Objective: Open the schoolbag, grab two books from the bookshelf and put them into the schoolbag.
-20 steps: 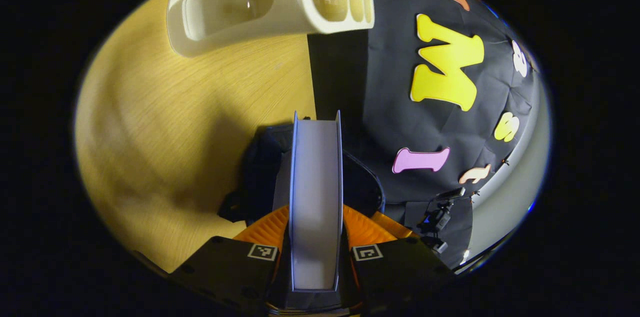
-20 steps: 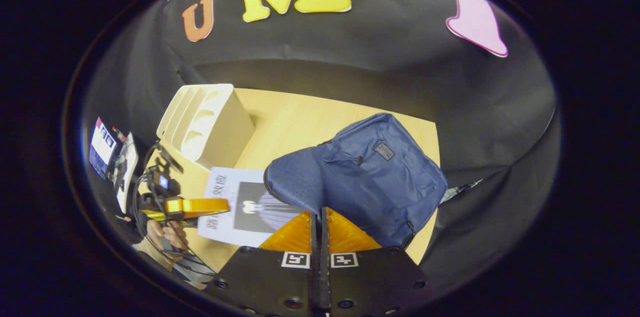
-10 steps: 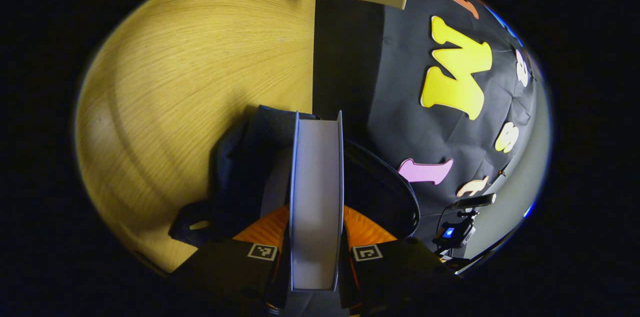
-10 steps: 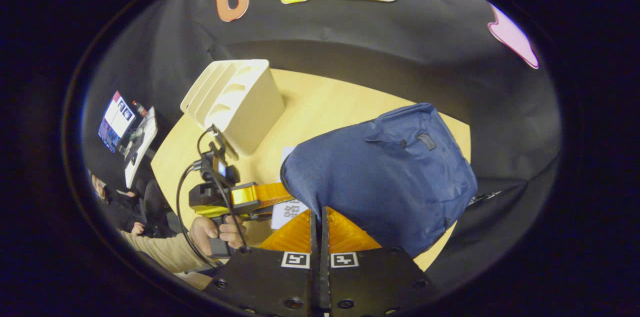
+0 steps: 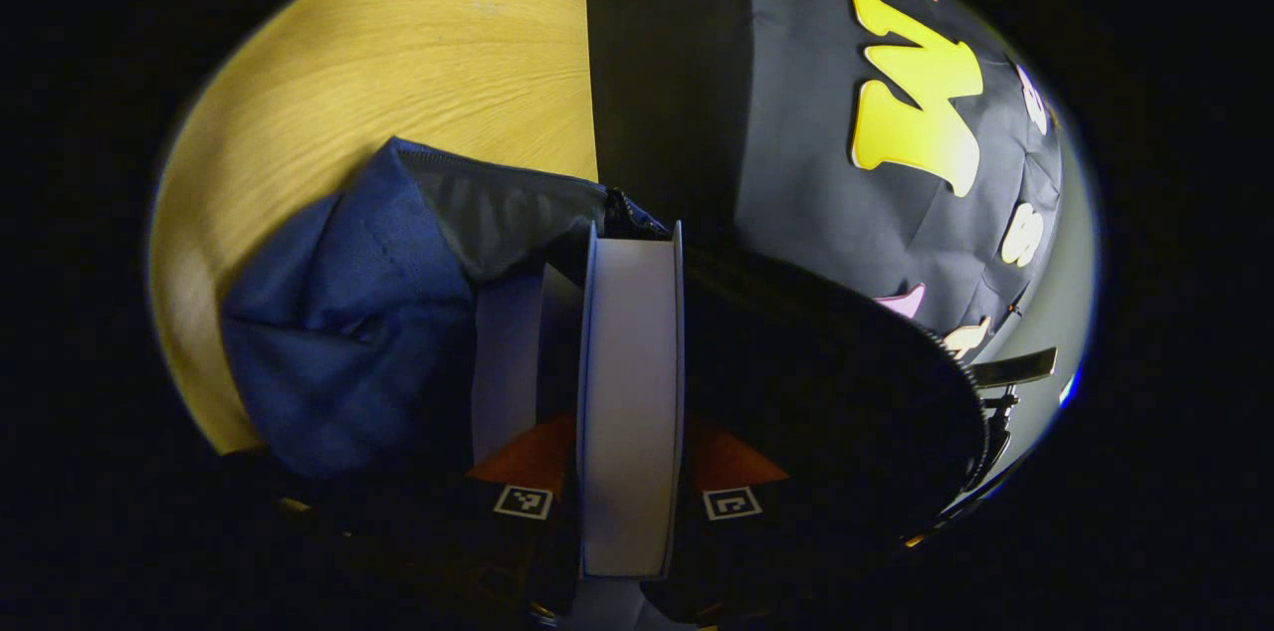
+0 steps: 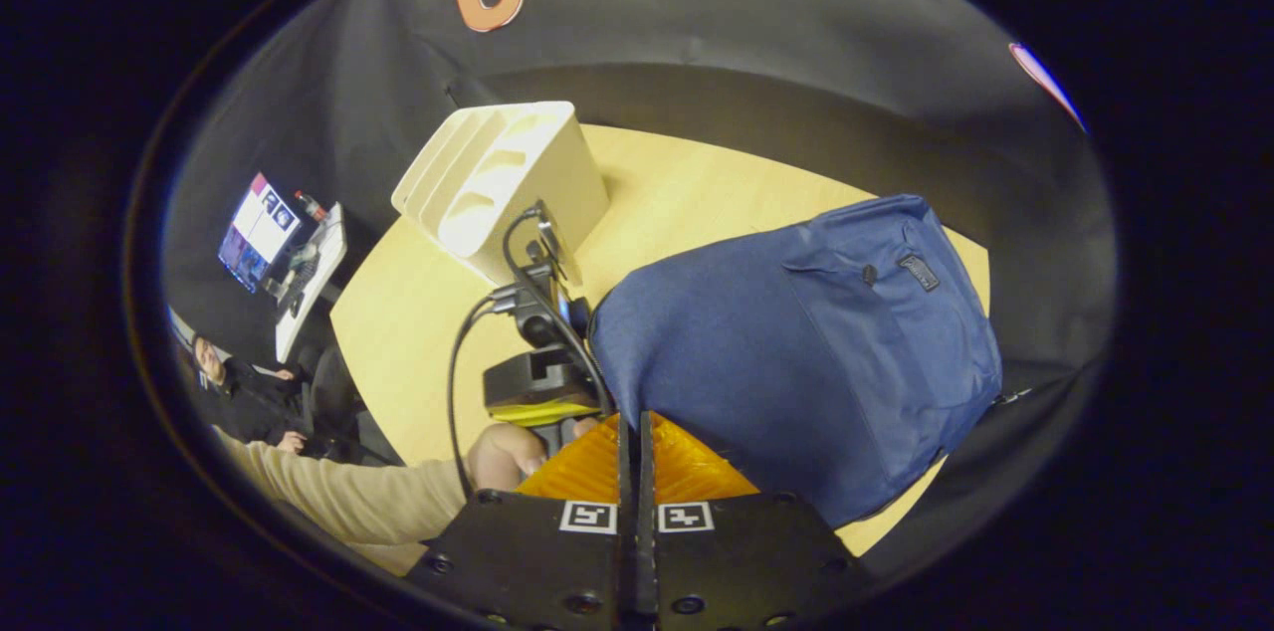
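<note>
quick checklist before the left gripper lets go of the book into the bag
1. Book held between the left gripper fingers: ok.
2. Schoolbag mouth open around the book: ok.
3. Book deep enough to release: cannot tell.
4. Right gripper shut on the bag's edge, holding it open: cannot tell.
5. Another book already inside, beside this one: cannot tell; a pale flat edge shows there.
6. Bag resting on the table: ok.

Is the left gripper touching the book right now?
Touching. The left gripper view shows the book clamped edge-on in the left gripper, a finger pressed to each cover, over the open schoolbag.
</note>
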Action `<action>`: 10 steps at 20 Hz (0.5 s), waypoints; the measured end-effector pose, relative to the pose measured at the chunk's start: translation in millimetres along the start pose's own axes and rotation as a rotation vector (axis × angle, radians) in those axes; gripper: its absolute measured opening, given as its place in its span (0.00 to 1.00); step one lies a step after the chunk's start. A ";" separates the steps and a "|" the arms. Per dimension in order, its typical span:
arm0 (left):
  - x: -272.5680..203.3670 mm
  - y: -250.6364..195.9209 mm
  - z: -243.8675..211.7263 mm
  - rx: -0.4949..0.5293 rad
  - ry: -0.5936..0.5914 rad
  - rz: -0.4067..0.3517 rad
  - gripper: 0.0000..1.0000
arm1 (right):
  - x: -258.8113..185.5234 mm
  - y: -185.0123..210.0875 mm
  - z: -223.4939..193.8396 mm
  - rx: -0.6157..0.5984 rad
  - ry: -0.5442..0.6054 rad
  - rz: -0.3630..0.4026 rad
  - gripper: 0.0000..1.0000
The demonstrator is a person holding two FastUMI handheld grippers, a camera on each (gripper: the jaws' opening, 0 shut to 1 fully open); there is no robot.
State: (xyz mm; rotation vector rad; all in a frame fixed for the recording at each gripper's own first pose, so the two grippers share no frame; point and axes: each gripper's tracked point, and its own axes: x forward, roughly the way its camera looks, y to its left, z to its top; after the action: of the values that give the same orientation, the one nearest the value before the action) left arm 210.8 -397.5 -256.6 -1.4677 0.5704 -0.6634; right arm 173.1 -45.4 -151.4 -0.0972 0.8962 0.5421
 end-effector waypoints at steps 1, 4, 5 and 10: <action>4.8 -0.7 -1.2 0.000 0.006 -0.005 0.40 | 0.5 -3.5 0.4 0.013 -0.001 0.001 0.01; 16.2 0.4 -0.8 0.025 0.004 -0.004 0.40 | 2.1 -9.8 -4.8 0.092 0.015 0.022 0.01; 18.8 -0.2 -0.5 0.023 0.007 -0.006 0.48 | 1.7 -12.1 -5.9 0.115 0.015 0.028 0.01; 21.0 -2.2 -2.3 0.019 0.009 -0.002 0.43 | -1.0 -17.1 -6.6 0.154 0.000 0.037 0.01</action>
State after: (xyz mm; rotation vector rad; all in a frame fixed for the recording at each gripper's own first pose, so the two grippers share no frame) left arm 223.8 -414.0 -253.4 -1.4484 0.5688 -0.6758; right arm 176.1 -62.6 -157.1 0.0588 0.9385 0.5059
